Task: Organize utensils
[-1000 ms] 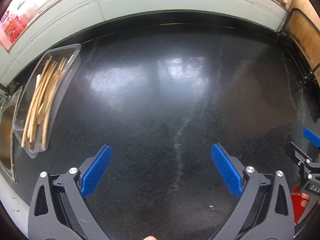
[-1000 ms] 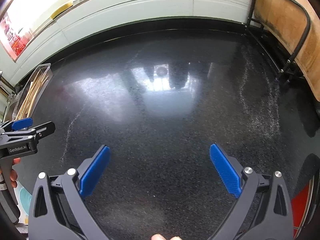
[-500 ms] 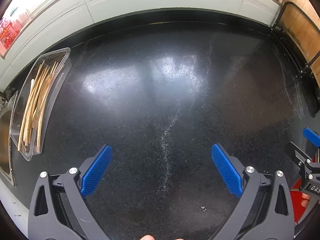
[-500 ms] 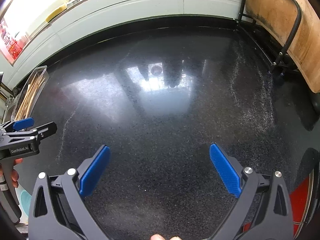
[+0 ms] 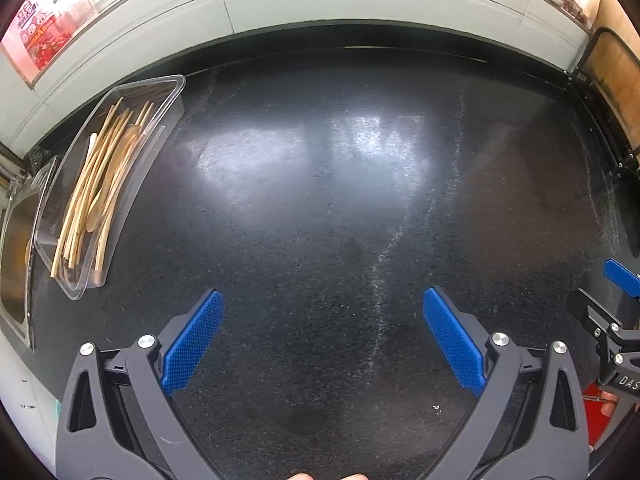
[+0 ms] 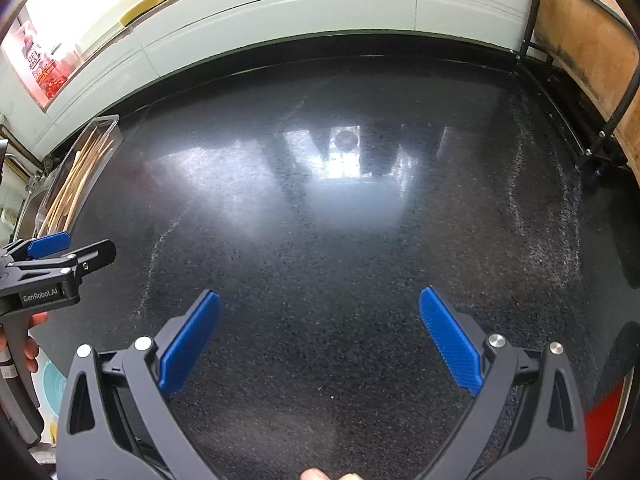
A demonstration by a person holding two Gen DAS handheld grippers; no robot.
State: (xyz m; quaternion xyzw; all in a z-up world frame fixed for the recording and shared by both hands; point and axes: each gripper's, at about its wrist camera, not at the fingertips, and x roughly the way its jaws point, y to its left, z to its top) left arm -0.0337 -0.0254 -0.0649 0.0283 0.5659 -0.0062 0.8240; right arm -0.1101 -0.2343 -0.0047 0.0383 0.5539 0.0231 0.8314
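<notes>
Plainly, from the left wrist view, the clear tray (image 5: 60, 216) of wooden utensils (image 5: 102, 184) lies at about ten o'clock from the left gripper (image 5: 322, 338), well apart, its long axis running from seven toward one o'clock. Both blue fingers (image 5: 192, 340) are spread wide, released, nothing between them. A metal sink (image 5: 16, 248) sits just beyond the tray. The right gripper (image 5: 616, 320) shows at three o'clock.

From the right wrist view, the same tray (image 6: 100, 124) sits far off at ten o'clock, beyond the left gripper (image 6: 60, 252), so the left is likely nearer. The right gripper (image 6: 320, 340) is released too. The dark speckled surface (image 6: 340, 240) is glossy and otherwise bare, with a pale tiled wall (image 6: 280, 16) at twelve.
</notes>
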